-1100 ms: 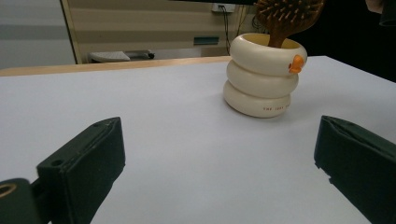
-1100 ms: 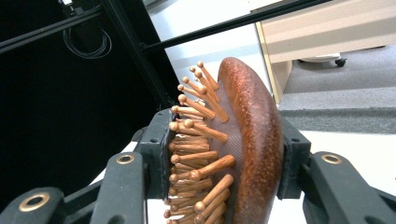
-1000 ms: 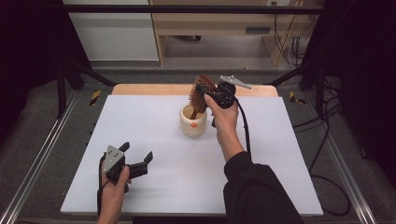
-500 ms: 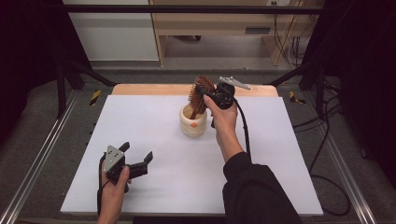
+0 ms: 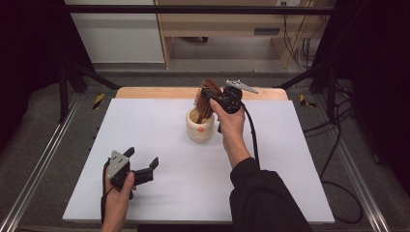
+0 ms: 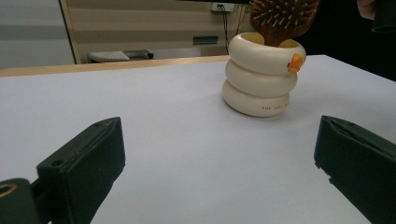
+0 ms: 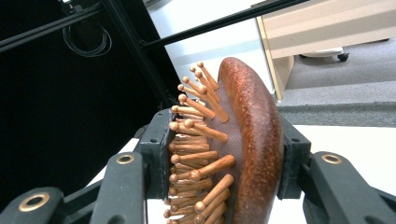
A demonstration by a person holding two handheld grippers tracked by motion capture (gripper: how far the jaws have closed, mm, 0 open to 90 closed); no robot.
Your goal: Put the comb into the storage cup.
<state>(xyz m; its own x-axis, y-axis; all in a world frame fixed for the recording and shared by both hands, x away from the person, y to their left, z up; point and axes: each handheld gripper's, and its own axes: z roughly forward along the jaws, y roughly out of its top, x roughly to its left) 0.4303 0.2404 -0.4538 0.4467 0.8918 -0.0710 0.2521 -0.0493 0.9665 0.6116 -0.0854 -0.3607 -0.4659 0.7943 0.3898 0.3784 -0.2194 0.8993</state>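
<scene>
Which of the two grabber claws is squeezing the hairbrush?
The right gripper, up by the cream holder, is clamped on the wooden hairbrush. The left gripper sits open, holding nothing.

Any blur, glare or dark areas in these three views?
High view: even light on the white table, dark surroundings. Left gripper view: left gripper jaws soft, cream holder sharp. Right gripper view: hairbrush sharp, background bright, left side black.
</scene>
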